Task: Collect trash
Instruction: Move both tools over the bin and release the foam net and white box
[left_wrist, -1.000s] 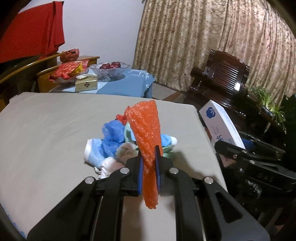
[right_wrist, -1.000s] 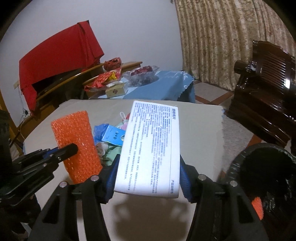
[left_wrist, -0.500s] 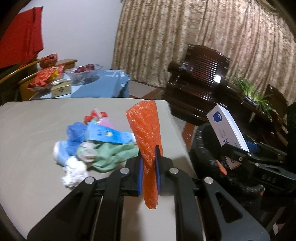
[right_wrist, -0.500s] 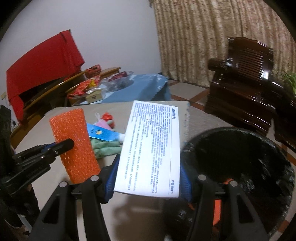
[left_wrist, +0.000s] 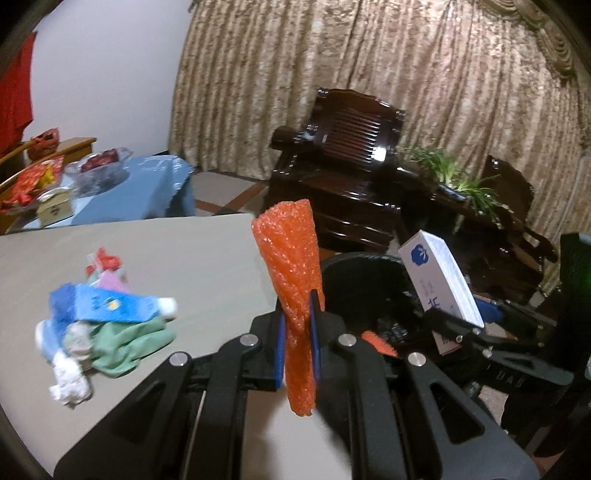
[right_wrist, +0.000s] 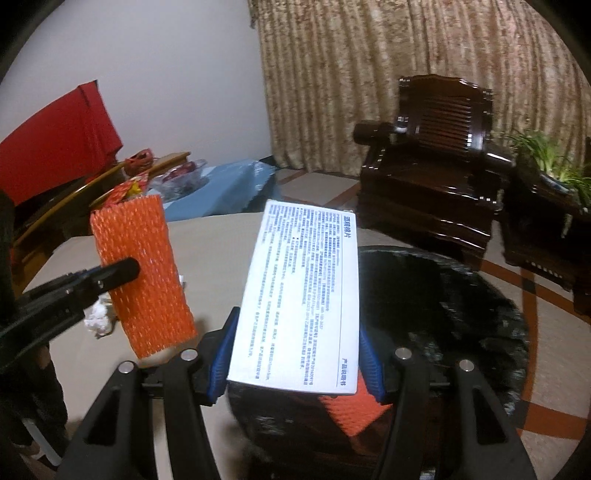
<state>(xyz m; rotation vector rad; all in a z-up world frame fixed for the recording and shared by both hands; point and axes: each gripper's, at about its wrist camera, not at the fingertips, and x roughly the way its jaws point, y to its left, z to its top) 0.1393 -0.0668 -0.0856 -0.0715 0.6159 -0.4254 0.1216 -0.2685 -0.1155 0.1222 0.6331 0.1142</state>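
Observation:
My left gripper (left_wrist: 298, 347) is shut on an orange foam net sleeve (left_wrist: 295, 266), which stands upright over the table's right edge; the right wrist view shows that sleeve (right_wrist: 142, 273) at left. A white box with blue print (right_wrist: 299, 295) is clamped between the blue pads of my right gripper (right_wrist: 295, 363), over the black-lined bin (right_wrist: 443, 302). In the left wrist view this box (left_wrist: 439, 273) hangs above the bin (left_wrist: 362, 277) beside the table. Another orange piece (right_wrist: 354, 410) lies inside the bin. A pile of trash (left_wrist: 99, 317), with a blue tube, green cloth and white tissue, lies on the beige table (left_wrist: 184, 258).
A dark wooden armchair (right_wrist: 432, 173) and a dark stand with a green plant (right_wrist: 546, 173) stand behind the bin before a patterned curtain. A side table with a blue cloth (left_wrist: 129, 192) bears a glass bowl and a small box at back left.
Both grippers have swung to the right with their loads, from above the table toward the bin. The pile has slid to the left of view and the bin now fills the lower right.

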